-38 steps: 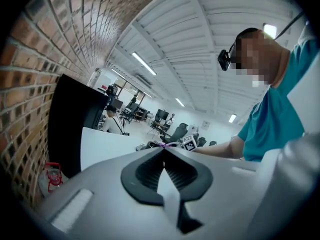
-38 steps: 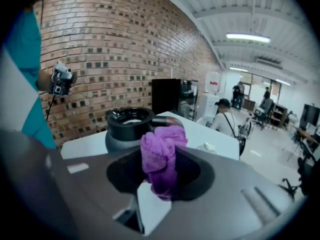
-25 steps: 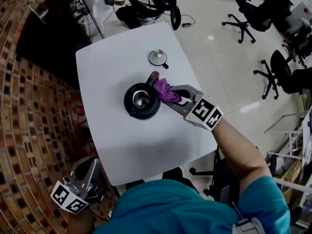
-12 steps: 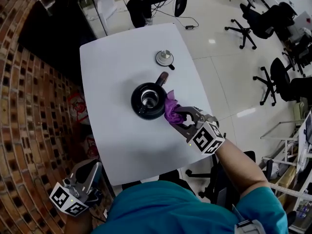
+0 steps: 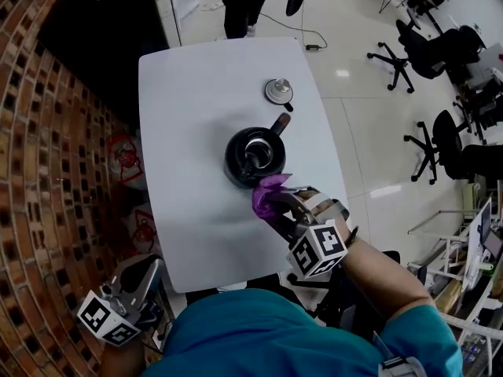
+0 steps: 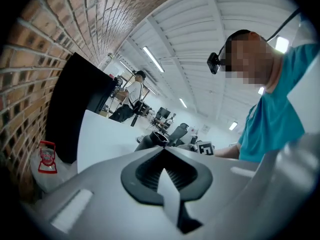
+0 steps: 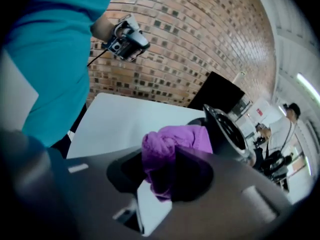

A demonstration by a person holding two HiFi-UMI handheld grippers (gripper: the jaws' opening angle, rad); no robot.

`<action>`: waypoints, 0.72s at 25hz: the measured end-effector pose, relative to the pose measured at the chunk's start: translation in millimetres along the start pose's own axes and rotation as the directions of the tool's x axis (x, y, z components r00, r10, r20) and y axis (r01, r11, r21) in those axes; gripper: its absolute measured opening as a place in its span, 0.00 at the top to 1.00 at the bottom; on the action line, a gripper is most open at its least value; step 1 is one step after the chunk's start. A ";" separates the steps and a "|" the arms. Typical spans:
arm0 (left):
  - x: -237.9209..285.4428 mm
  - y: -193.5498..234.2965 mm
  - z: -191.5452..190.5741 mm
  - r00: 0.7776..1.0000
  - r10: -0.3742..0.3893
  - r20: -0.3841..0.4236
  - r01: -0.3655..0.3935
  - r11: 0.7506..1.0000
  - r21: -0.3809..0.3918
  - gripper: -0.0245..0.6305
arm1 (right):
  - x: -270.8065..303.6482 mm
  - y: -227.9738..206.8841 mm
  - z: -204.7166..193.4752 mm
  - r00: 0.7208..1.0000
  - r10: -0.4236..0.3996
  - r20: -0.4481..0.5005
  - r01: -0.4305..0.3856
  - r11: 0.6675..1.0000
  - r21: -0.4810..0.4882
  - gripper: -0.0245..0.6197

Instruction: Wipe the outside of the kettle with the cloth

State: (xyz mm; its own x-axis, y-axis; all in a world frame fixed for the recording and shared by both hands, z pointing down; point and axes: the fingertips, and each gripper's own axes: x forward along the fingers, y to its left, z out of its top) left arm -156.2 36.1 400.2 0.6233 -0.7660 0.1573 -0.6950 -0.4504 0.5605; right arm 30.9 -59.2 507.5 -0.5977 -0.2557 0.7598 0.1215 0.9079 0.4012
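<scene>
Our right gripper [image 5: 277,201] is clamped on the purple cloth [image 5: 264,195], which is bunched between its jaws and pressed against the near side of the kettle [image 5: 253,154]. The kettle stands upright near the middle of the white table [image 5: 189,85]. Our left gripper [image 5: 146,267] hangs off the table's near left corner beside the brick wall [image 5: 55,171], its jaws closed together on nothing. We see the kettle's mouth open, with only shiny metal showing inside. Its lid [image 5: 277,91] lies apart on the table, on the kettle's far side. Only the head view gives us the lid and the whole tabletop. The right gripper view adds the cloth wadded deep between the jaws and touching the kettle's black wall just below the rim, with the left gripper seen against the bricks. The left gripper view shows the kettle small across the table, the right gripper's marker cube [image 6: 205,148] beside it, and a person [image 6: 134,91] standing far behind.
</scene>
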 end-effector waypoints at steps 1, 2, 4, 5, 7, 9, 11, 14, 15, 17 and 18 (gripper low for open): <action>-1.5 0.1 -2.5 1.000 0.000 0.001 0.000 1.000 -0.002 0.96 | 1.7 2.1 4.9 1.000 0.008 -0.019 -0.009 0.999 -0.038 0.79; -2.9 0.5 -4.5 1.000 0.002 0.001 -0.002 1.000 -0.002 0.96 | 3.2 3.6 9.1 0.999 0.014 -0.045 -0.018 0.997 -0.078 0.79; -7.0 2.9 -7.0 1.000 0.012 0.007 -0.012 1.000 -0.001 0.96 | 7.8 5.5 13.4 0.994 0.016 -0.111 -0.034 0.986 -0.164 0.79; -10.0 4.8 -7.5 1.000 0.018 0.013 -0.018 1.000 -0.003 0.96 | 11.1 6.6 14.1 0.990 0.014 -0.144 -0.043 0.978 -0.204 0.79; -17.4 9.0 -7.7 0.999 0.030 0.027 -0.029 0.999 -0.016 0.96 | 19.0 9.3 16.6 0.981 0.011 -0.193 -0.063 0.962 -0.266 0.79; -25.2 13.0 -8.0 0.998 0.037 0.043 -0.035 0.999 -0.033 0.96 | 27.7 10.2 21.0 0.973 0.012 -0.230 -0.084 0.948 -0.306 0.79; -32.0 15.6 -9.2 0.998 0.041 0.054 -0.038 0.998 -0.044 0.96 | 36.8 10.3 24.0 0.963 0.014 -0.268 -0.108 0.935 -0.338 0.79; -40.7 17.4 -10.9 0.997 0.048 0.066 -0.045 0.998 -0.048 0.96 | 46.9 9.4 29.7 0.942 0.024 -0.336 -0.160 0.909 -0.386 0.78; -43.3 17.8 -10.7 0.996 0.051 0.071 -0.047 0.998 -0.046 0.96 | 49.5 8.6 31.9 0.931 0.028 -0.364 -0.183 0.899 -0.398 0.78; -48.5 18.8 -10.3 0.995 0.055 0.080 -0.052 0.998 -0.039 0.96 | 55.4 7.2 32.6 0.901 0.035 -0.432 -0.235 0.878 -0.418 0.78; -51.2 19.5 -10.1 0.995 0.057 0.085 -0.054 0.998 -0.036 0.96 | 58.0 6.8 32.2 0.882 0.042 -0.469 -0.263 0.870 -0.417 0.78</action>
State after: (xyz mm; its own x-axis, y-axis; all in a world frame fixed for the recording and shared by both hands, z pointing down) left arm -198.0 71.2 411.2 0.5502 -0.8264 0.1195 -0.7140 -0.3915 0.5805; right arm -28.4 -57.1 537.9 -0.1503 -0.3432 0.9272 0.5938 0.7185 0.3622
